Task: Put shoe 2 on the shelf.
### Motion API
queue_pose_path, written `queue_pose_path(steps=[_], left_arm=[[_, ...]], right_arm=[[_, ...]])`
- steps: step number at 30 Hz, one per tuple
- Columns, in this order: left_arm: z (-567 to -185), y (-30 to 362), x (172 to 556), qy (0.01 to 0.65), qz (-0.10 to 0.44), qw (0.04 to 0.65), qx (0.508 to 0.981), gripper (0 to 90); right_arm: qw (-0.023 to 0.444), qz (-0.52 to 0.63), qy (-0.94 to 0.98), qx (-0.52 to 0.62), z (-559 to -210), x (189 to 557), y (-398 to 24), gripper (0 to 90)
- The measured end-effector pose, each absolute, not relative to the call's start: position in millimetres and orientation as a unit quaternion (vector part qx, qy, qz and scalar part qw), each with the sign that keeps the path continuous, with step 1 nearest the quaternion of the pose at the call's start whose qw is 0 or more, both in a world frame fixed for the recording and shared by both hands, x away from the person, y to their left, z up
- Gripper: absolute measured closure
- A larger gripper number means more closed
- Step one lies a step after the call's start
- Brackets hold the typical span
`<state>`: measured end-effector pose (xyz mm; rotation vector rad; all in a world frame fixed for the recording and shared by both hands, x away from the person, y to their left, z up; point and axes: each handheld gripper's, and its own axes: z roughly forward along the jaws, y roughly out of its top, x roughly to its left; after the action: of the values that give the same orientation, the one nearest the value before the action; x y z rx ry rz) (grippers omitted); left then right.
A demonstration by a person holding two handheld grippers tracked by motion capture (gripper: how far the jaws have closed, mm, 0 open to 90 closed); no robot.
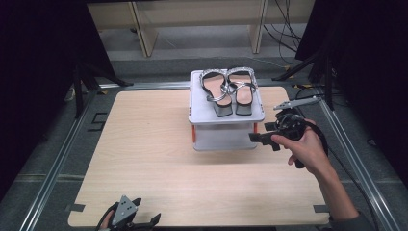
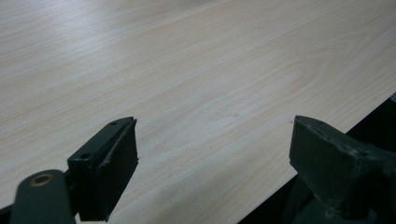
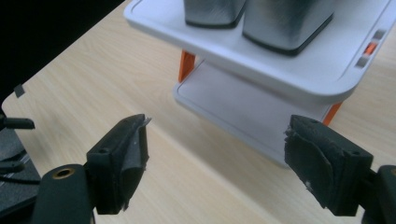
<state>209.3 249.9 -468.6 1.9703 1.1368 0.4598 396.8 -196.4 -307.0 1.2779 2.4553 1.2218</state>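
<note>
A white two-shelf rack with orange posts stands at the back middle of the wooden table. A pair of heeled sandals with silvery straps sits on its top shelf. My right gripper hovers just right of the rack's front corner, open, with nothing between its jaws. In the right gripper view the right gripper faces the rack, with the sandals' grey heels above and the bare lower shelf below. My left gripper rests at the table's near left edge, open and holding nothing; the left gripper looks over bare wood.
A metal frame runs around the table. Dark stands rise at the back left and back right, with cables on the floor behind. A wooden shelf unit's legs stand beyond the table.
</note>
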Motion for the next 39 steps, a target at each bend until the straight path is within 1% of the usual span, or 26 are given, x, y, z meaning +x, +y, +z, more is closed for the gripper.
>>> queue_pose_path(steps=[2,7,14,15,16,19,21,22,26,28,29,33,35,36,37,39], left_arm=[[-468.6,249.7,209.2,0.449,0.181,0.400,0.778,14.9],[-468.8,249.7,209.2,0.449,0.182,0.398,0.779,15.0],[-468.7,249.4,209.0,0.448,0.182,0.400,0.778,15.0],[-468.7,249.3,209.0,0.448,0.182,0.400,0.779,15.0],[-468.7,249.3,209.0,0.448,0.182,0.400,0.779,14.9],[-468.8,249.3,209.0,0.448,0.182,0.400,0.779,15.0],[-469.0,249.3,209.1,0.448,0.182,0.399,0.779,15.0],[-468.9,249.3,209.2,0.448,0.181,0.398,0.780,15.0],[-469.4,249.4,209.4,0.448,0.180,0.403,0.778,15.0],[-469.6,249.7,209.8,0.446,0.180,0.403,0.778,15.0],[-468.8,249.7,209.4,0.448,0.178,0.400,0.779,15.0],[-468.4,249.5,208.9,0.446,0.181,0.405,0.777,15.0],[-467.9,250.8,209.5,0.439,0.185,0.398,0.784,15.0],[-467.8,251.1,209.7,0.436,0.188,0.394,0.787,15.0],[-467.8,249.0,208.4,0.442,0.181,0.407,0.779,15.0],[-468.0,248.7,208.2,0.441,0.182,0.410,0.778,15.0]], right_arm=[[0.048,0.402,0.811,0.422,-312.0,392.1,-194.9,21.4],[0.057,0.402,0.818,0.407,-321.3,384.8,-195.5,20.6],[0.037,0.415,0.816,0.401,-337.5,369.6,-196.3,19.9],[0.045,0.414,0.819,0.394,-340.8,368.7,-197.6,19.9],[0.038,0.417,0.819,0.392,-343.9,367.4,-197.7,19.9],[0.035,0.421,0.815,0.396,-351.6,362.1,-197.7,19.9],[0.041,0.419,0.821,0.387,-354.5,362.1,-199.0,20.0],[0.031,0.416,0.816,0.400,-357.1,359.0,-197.8,19.9],[0.040,0.418,0.820,0.389,-371.1,354.3,-196.3,20.0],[0.029,0.423,0.816,0.394,-377.8,350.2,-193.1,20.1],[0.037,0.427,0.817,0.386,-380.9,349.3,-193.0,20.7],[0.031,0.430,0.815,0.386,-393.2,341.7,-188.7,21.0],[0.046,0.422,0.823,0.378,-405.0,337.1,-186.0,20.9],[0.046,0.422,0.823,0.378,-405.0,337.1,-186.0,20.9],[0.029,0.423,0.820,0.385,-413.7,333.9,-183.0,21.1],[0.026,0.422,0.823,0.380,-417.5,333.1,-182.7,21.1]])
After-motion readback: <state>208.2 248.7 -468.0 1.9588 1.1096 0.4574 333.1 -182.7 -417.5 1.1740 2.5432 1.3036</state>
